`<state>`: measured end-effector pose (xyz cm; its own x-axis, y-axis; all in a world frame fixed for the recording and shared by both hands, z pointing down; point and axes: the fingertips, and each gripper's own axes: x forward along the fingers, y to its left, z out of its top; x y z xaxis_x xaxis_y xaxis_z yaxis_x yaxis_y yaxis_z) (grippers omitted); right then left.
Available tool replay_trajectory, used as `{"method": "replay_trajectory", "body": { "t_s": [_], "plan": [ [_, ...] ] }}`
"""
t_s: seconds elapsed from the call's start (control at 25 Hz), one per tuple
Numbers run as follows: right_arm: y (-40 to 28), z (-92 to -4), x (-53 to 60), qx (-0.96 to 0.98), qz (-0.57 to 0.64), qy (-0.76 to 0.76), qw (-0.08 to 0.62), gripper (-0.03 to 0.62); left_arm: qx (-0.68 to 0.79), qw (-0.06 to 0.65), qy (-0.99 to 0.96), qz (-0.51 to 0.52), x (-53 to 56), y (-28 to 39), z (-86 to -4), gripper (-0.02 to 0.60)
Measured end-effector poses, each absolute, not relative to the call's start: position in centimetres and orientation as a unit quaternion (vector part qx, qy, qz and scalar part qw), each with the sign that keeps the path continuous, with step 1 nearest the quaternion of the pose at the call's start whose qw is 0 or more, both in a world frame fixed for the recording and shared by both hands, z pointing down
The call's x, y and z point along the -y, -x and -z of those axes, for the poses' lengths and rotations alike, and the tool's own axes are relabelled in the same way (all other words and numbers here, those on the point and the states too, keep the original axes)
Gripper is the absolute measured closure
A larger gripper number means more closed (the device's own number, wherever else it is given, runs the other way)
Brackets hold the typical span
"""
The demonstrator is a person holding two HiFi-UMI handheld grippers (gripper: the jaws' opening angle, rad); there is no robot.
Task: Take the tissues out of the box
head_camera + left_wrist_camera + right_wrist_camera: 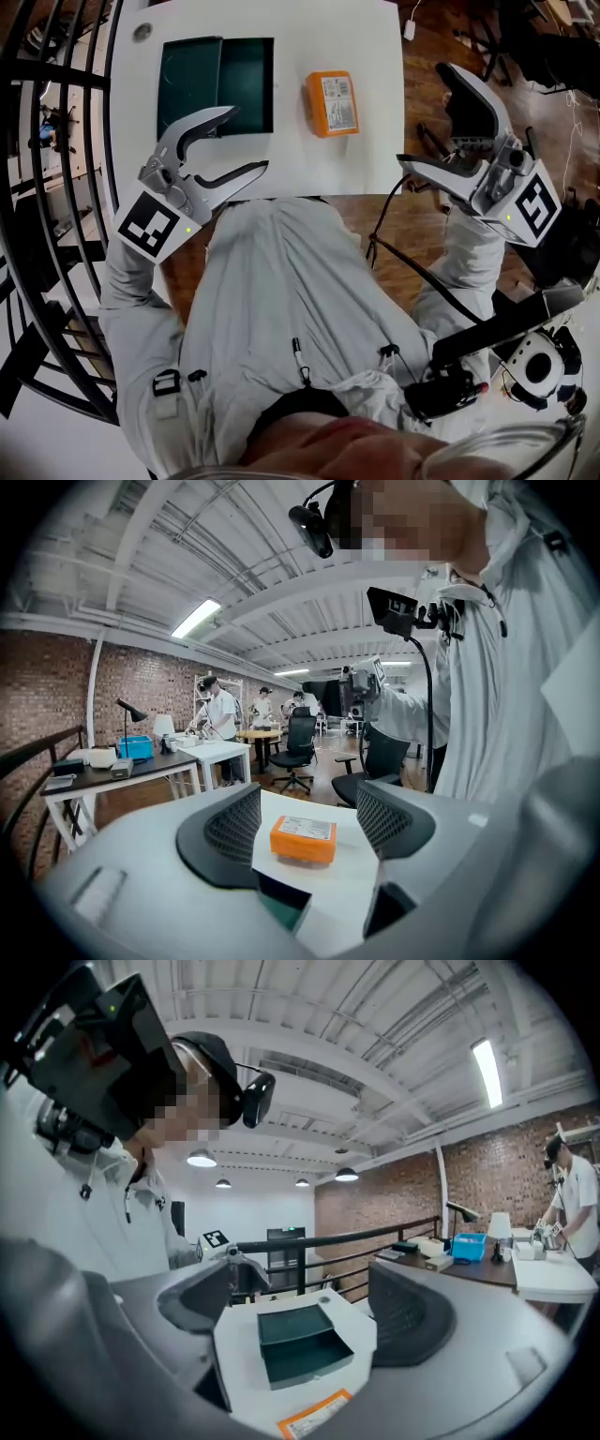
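Note:
An orange tissue pack (pixel 332 103) with a white label lies on the white table (pixel 375 56), just right of a dark green open box (pixel 217 84) with two compartments. My left gripper (pixel 247 139) hovers over the table's near edge by the box's front corner, open and empty. Seen from the left gripper view, the pack (pixel 303 838) sits on the table beyond the wide-apart jaws of the left gripper (pixel 307 810). My right gripper (pixel 422 114) hangs off the table's right side, open and empty. The right gripper view shows the box (pixel 298 1342) and the pack's edge (pixel 314 1419).
A black railing (pixel 56 141) curves along the left of the table. Office chairs (pixel 298 747), desks and several people stand farther off on the wooden floor. A cable and gear hang at my right hip (pixel 450 384).

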<state>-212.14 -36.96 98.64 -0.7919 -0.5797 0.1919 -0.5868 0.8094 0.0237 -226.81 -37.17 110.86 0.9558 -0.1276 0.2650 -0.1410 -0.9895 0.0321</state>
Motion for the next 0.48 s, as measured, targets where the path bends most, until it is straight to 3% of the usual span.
{"method": "replay_trajectory", "body": {
  "t_s": [0.48],
  "plan": [
    [210.9, -100.6, 37.1, 0.943, -0.039, -0.318, 0.092, 0.133, 0.064, 0.018, -0.988, -0.143, 37.1, 225.4, -110.8, 0.245]
  ]
}}
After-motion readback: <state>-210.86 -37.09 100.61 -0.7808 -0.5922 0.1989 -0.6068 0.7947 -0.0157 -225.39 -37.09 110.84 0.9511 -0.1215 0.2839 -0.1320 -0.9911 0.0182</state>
